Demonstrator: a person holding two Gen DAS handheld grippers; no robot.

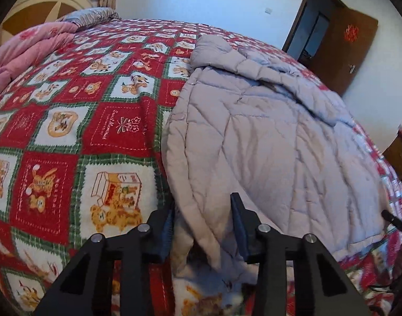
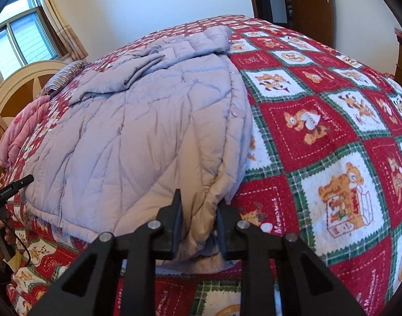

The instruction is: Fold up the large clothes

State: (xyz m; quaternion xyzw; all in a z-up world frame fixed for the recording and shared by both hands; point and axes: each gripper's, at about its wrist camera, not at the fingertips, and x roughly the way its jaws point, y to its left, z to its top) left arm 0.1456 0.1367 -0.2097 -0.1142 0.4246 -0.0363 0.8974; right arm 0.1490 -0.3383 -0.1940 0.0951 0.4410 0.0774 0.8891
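Your left gripper pinches the coat's near hem corner, jaws partly closed. Your right gripper clamps the other hem corner, jaws narrow. Coat lies flat along the bed's near edge.

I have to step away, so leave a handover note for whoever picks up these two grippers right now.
Left gripper: jaws around the near hem corner of the lilac quilted coat, fabric between the pads.
Right gripper: pinched on the coat's other near hem corner.
The coat lies lengthwise on the red teddy-bear bedspread, collar at the far end, one sleeve folded across the upper body. A pink quilt is bunched by the headboard.
Done: coat laid out, both hem corners taken.
Left: probably lift the hem toward the collar, then flatten the fold.
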